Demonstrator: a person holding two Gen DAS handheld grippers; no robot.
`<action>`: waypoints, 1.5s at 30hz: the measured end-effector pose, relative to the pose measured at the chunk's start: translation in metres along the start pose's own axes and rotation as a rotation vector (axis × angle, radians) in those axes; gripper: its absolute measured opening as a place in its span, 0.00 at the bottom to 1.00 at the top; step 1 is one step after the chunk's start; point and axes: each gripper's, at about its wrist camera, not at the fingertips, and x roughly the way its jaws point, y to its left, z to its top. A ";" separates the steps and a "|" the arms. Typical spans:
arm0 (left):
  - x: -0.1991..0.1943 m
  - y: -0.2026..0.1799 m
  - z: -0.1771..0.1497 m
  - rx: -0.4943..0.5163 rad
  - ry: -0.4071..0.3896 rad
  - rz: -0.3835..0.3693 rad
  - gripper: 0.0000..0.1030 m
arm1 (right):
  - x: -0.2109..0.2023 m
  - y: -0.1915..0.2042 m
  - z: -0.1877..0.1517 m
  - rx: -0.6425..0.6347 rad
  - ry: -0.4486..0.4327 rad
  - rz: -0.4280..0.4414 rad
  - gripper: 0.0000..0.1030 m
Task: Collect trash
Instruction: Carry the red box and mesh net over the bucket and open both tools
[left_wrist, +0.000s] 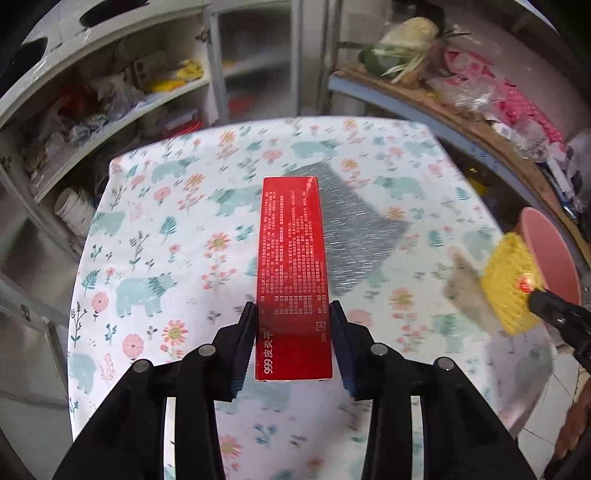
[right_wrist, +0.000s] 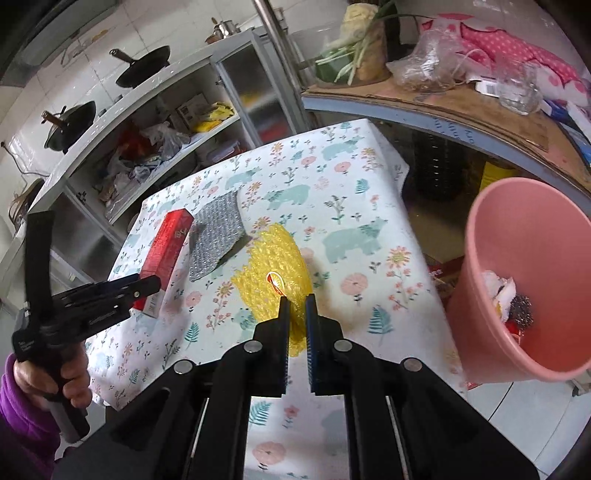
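Observation:
My left gripper (left_wrist: 293, 308) is shut on a long red carton (left_wrist: 291, 269) and holds it above the floral tablecloth (left_wrist: 155, 229). The carton (right_wrist: 166, 251) and left gripper (right_wrist: 147, 286) also show in the right wrist view. My right gripper (right_wrist: 296, 297) is shut on a yellow foam net (right_wrist: 273, 273) lifted over the cloth. The net (left_wrist: 511, 284) shows at the right of the left wrist view. A silver bubble-wrap sheet (right_wrist: 218, 236) lies on the table beyond the carton; it also shows in the left wrist view (left_wrist: 354, 229).
A pink bin (right_wrist: 524, 258) holding crumpled trash stands tilted at the table's right; its rim shows in the left wrist view (left_wrist: 550, 251). White shelves (right_wrist: 147, 122) with bags stand behind. A cluttered counter (right_wrist: 461, 107) runs at the back right.

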 end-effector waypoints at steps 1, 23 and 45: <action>-0.006 -0.009 0.000 0.015 -0.015 -0.013 0.38 | -0.003 -0.004 -0.001 0.009 -0.008 -0.006 0.08; -0.011 -0.242 0.020 0.408 -0.064 -0.306 0.38 | -0.059 -0.135 -0.018 0.251 -0.097 -0.235 0.08; 0.013 -0.315 0.031 0.482 -0.052 -0.388 0.38 | -0.049 -0.183 -0.005 0.289 -0.085 -0.339 0.08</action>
